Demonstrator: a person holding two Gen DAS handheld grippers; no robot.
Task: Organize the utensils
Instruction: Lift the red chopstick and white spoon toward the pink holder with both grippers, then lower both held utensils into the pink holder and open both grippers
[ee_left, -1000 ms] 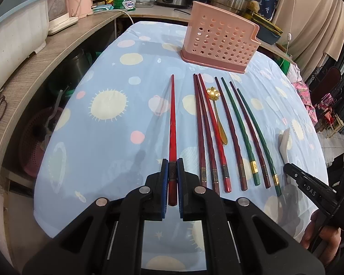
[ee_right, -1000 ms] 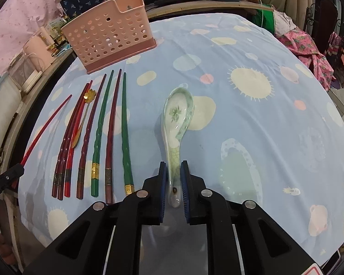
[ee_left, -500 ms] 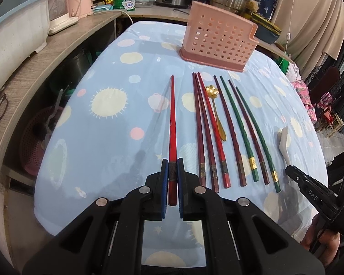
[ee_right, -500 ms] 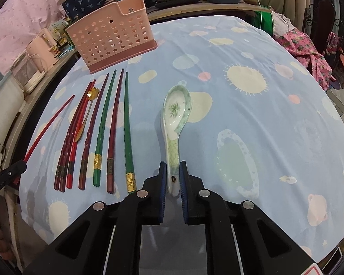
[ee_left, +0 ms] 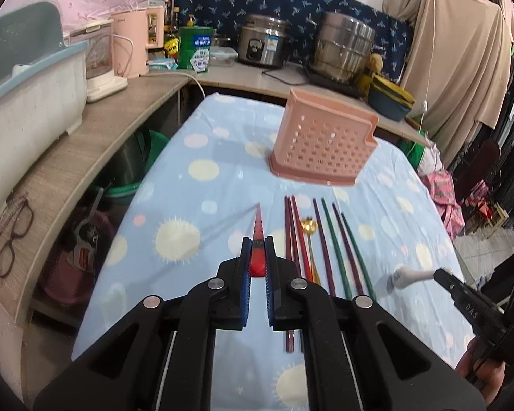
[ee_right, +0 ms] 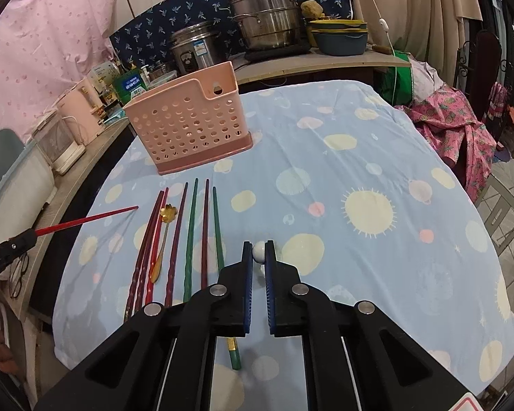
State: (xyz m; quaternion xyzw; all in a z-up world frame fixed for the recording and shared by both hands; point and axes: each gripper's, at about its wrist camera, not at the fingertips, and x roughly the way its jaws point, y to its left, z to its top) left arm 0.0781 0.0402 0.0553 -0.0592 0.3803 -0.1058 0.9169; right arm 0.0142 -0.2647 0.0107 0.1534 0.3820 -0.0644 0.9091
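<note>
Red chopstick (ee_left: 258,239) clamped in left fingers (ee_left: 243,257), white spoon (ee_right: 259,252) between closing right fingers (ee_right: 273,260)

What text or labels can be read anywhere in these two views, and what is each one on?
"DAS": raised letters on the right gripper finger, seen from the left wrist.
Green canister label: white print, too blurred to read.
Rice cooker sticker: too small to read.
Left gripper finger lettering: cut off, unreadable.

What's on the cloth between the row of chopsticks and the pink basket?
Nothing: bare tablecloth separates the chopsticks from the pink basket, clearest in the right wrist view.
</note>
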